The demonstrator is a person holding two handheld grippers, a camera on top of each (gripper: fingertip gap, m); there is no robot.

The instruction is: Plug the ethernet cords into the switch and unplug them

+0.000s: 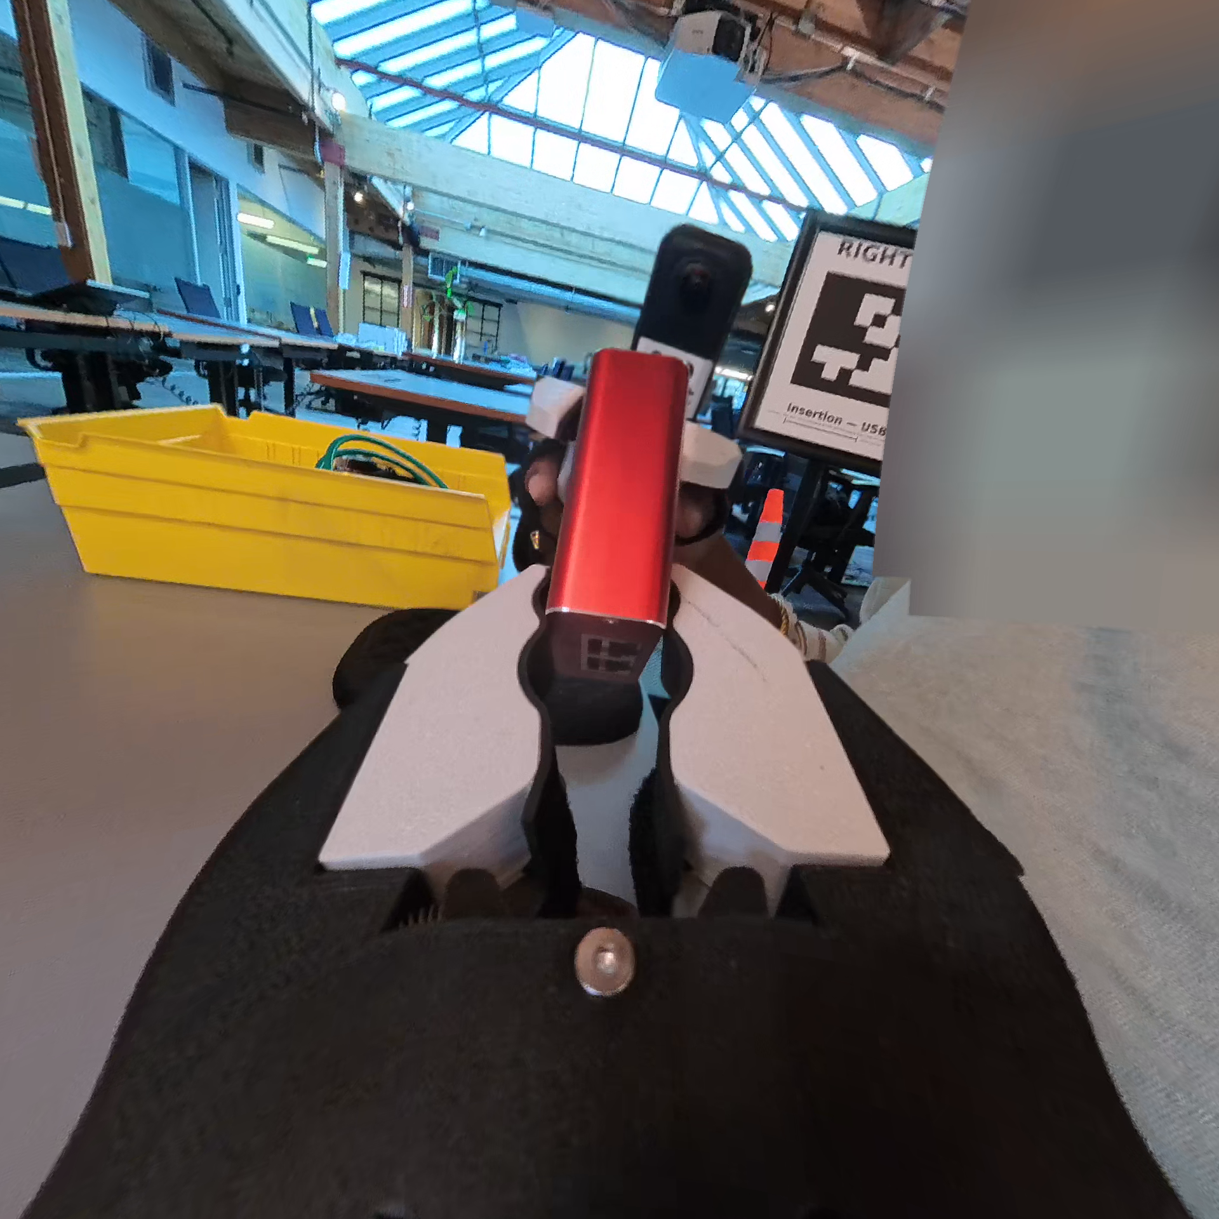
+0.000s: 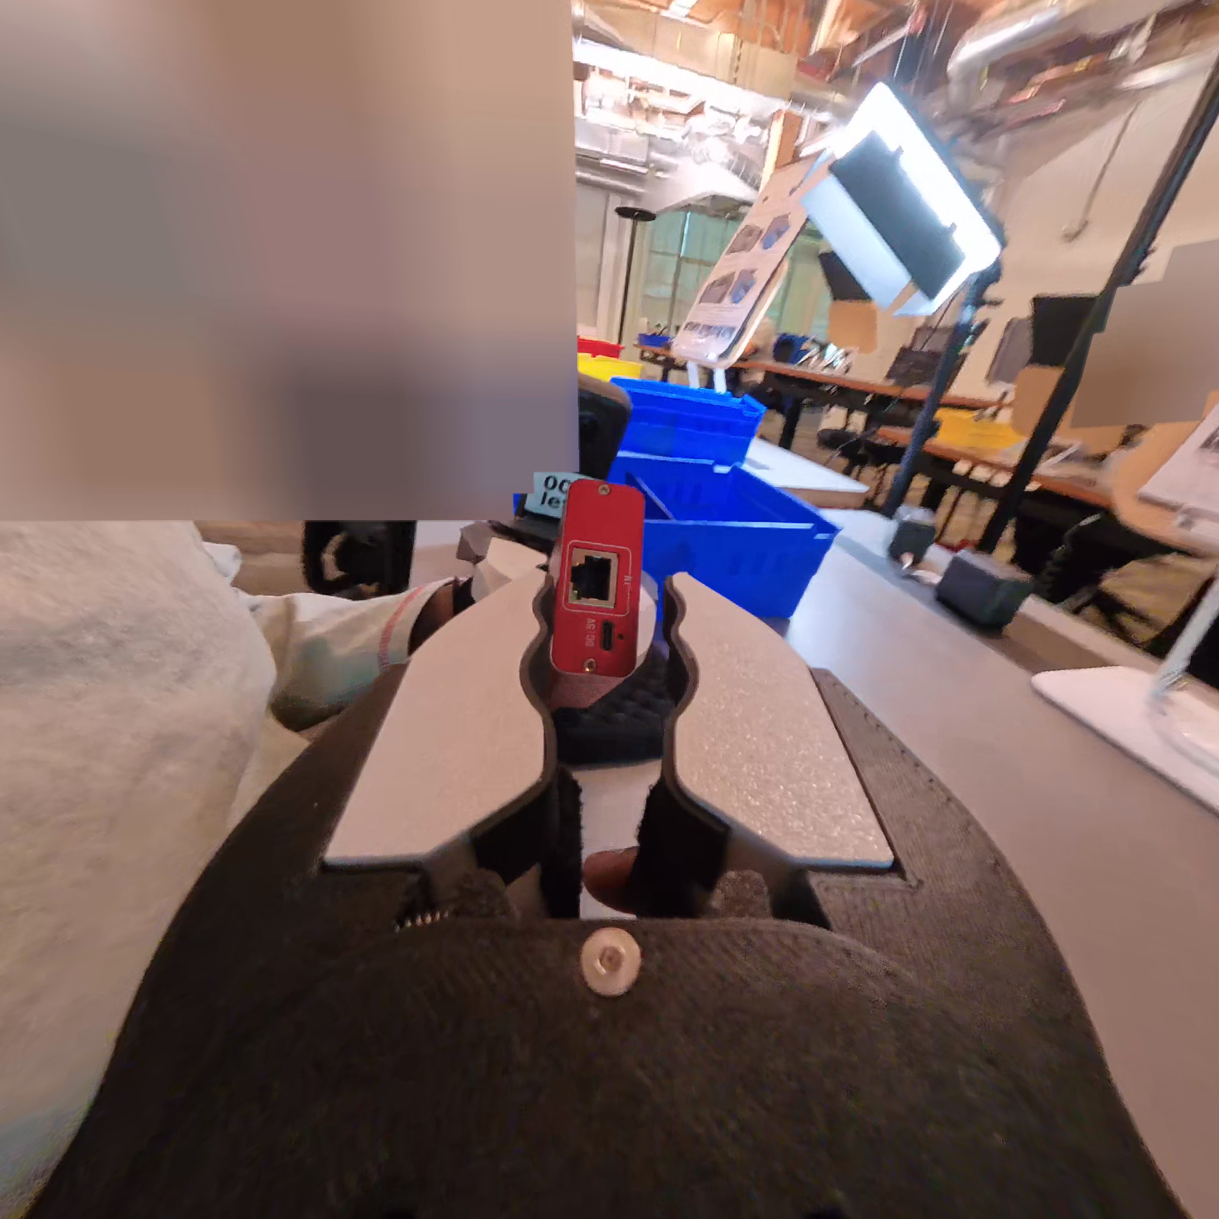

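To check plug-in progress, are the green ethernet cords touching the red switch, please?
Apart: the left wrist view shows the green cords in the yellow bin, clear of the red switch.

Switch between two facing grippers, above the table.

Held between left gripper [image 1: 610, 620] and right gripper [image 2: 603, 593]: switch [image 1: 617, 488], lengthwise (ports toward each). Left of it, on table [image 1: 165, 692]: bin [image 1: 264, 521], cords [image 1: 382, 458] inside.

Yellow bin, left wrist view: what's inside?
Loops of green cable rise above the yellow bin rim, with something dark beside them. The walls hide everything lower, so the plugs and the cable count can't be seen.
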